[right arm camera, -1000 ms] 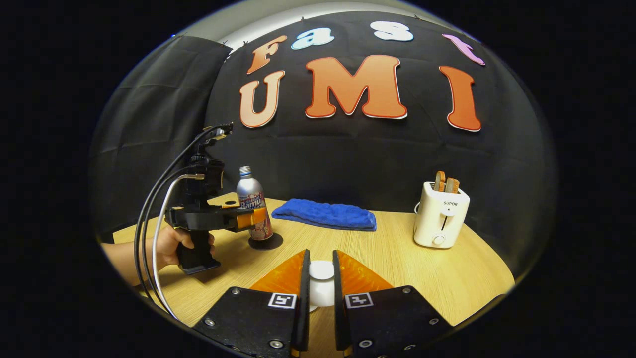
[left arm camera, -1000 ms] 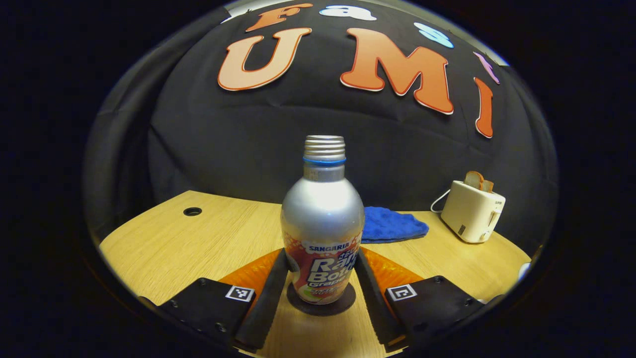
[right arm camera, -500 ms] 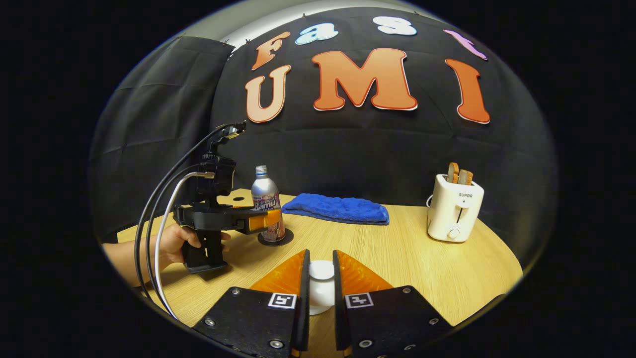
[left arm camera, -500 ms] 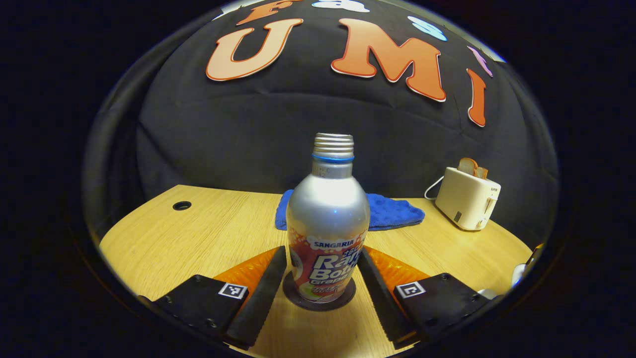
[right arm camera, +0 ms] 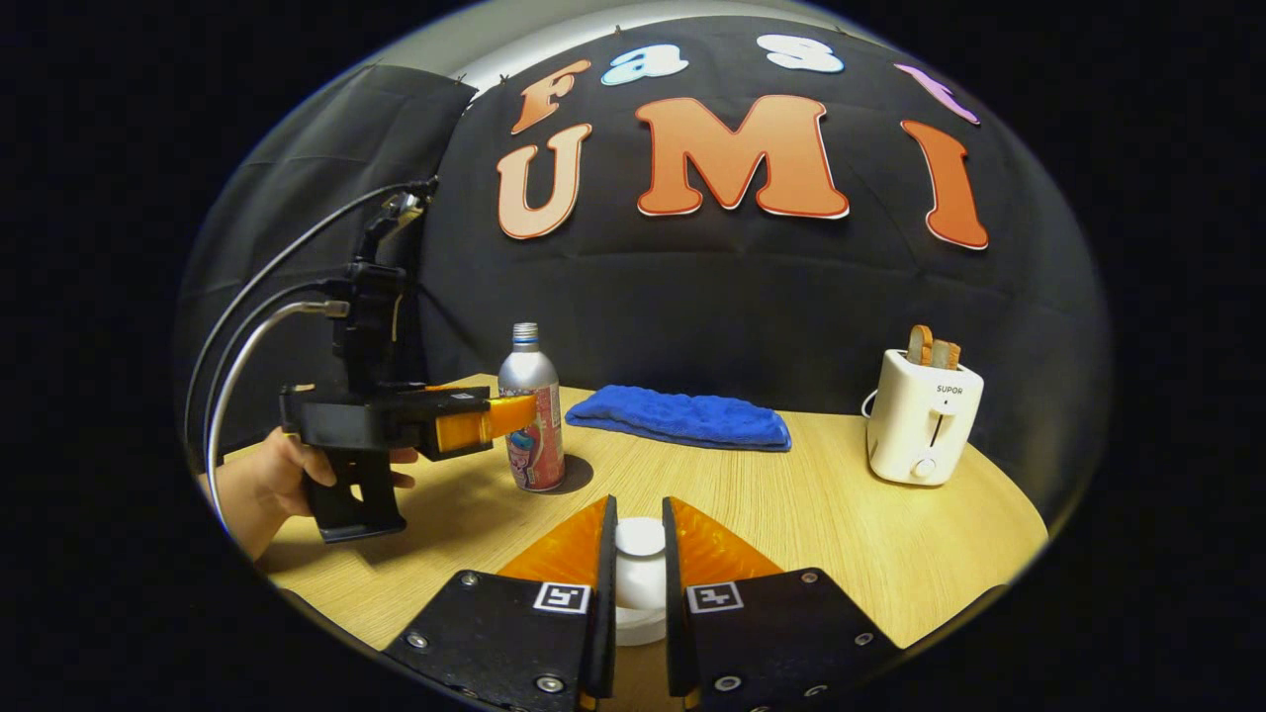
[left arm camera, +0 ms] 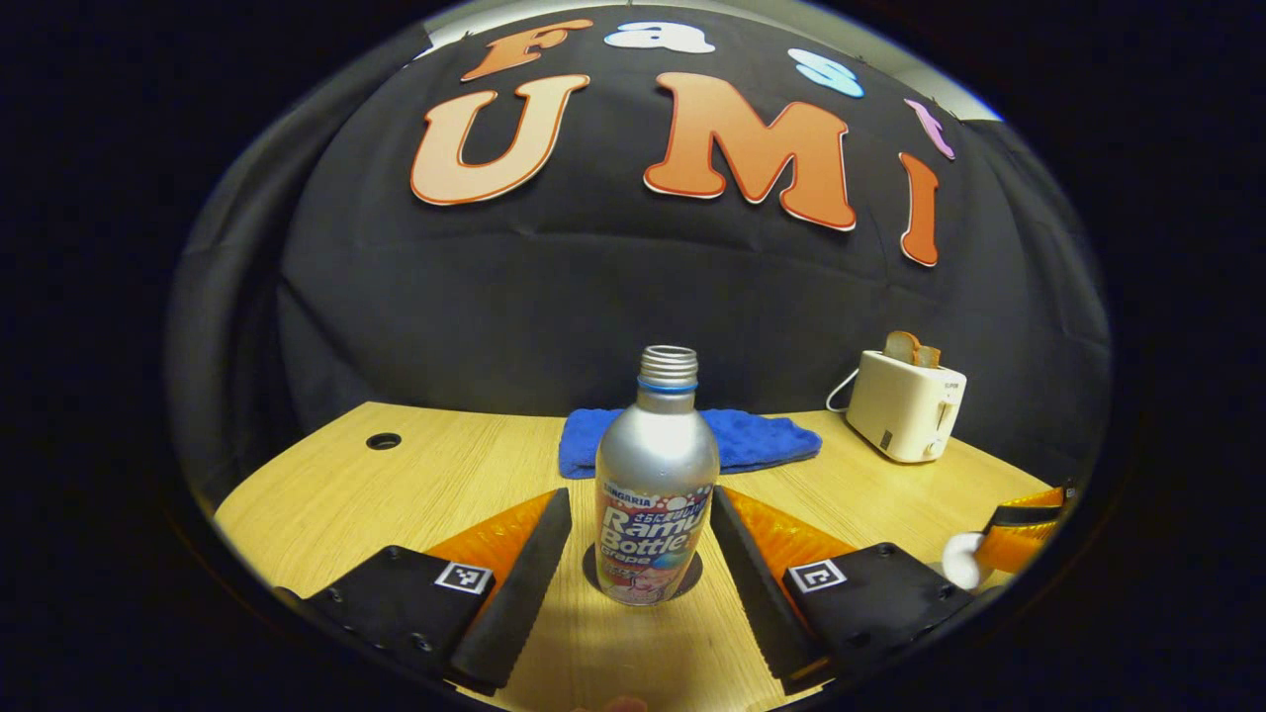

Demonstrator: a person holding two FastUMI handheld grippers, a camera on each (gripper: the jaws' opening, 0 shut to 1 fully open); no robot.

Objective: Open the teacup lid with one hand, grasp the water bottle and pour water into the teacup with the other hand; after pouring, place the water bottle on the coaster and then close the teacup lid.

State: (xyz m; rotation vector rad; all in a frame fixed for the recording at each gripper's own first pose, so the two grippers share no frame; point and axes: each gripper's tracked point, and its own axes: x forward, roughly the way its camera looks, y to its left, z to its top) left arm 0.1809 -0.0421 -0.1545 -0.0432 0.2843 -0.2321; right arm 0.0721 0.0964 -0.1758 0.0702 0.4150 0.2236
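Left gripper point(left arm camera: 641, 554), fingers spread, has backed off from the water bottle point(left arm camera: 656, 494), now freestanding on its coaster point(left arm camera: 692, 578) at 12 o'clock: placement done. Right gripper point(right arm camera: 639, 583) stays pinched on the white teacup lid point(right arm camera: 640, 537); closing presumably remains.

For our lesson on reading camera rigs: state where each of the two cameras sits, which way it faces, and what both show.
Left gripper view: rides the left claw, facing the water bottle on its coaster between open fingers.
Right gripper view: rides the right claw, closed on the teacup lid; farther off, a hand holds the left claw.
Shared: bottle, blue cloth, toaster, table.
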